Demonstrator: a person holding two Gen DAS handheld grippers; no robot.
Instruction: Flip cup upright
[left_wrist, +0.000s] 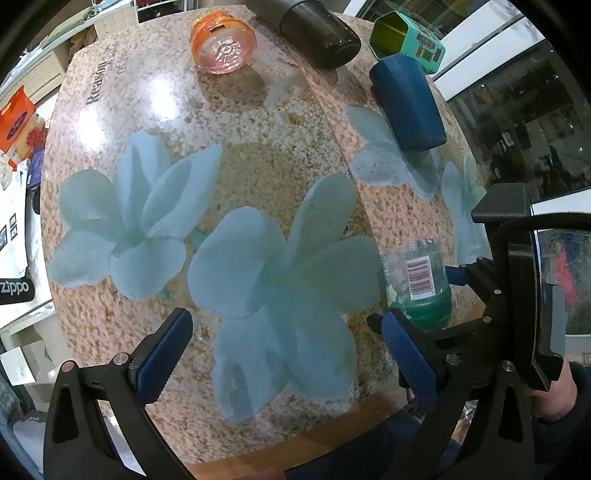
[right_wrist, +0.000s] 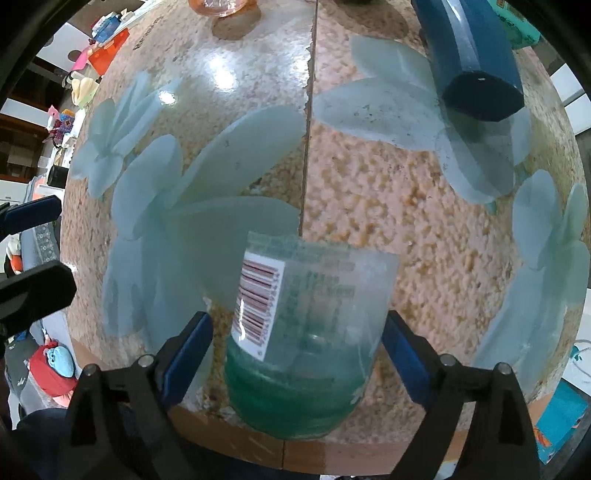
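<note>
A clear green-tinted cup (right_wrist: 306, 350) with a barcode label lies on its side near the table's front edge, green base toward the camera. My right gripper (right_wrist: 295, 354) is open, its blue pads (right_wrist: 184, 358) on either side of the cup, not clearly touching it. The cup also shows in the left wrist view (left_wrist: 419, 284), with the right gripper behind it at the right. My left gripper (left_wrist: 284, 350) is open and empty above the flower-patterned tabletop (left_wrist: 258, 177).
Several other cups lie on their sides at the far end: an orange one (left_wrist: 223, 40), a dark one (left_wrist: 319, 33), a blue one (left_wrist: 408, 101) and a teal one (left_wrist: 410, 38). The blue cup (right_wrist: 476, 59) lies beyond the right gripper. Shelves with clutter stand at the left.
</note>
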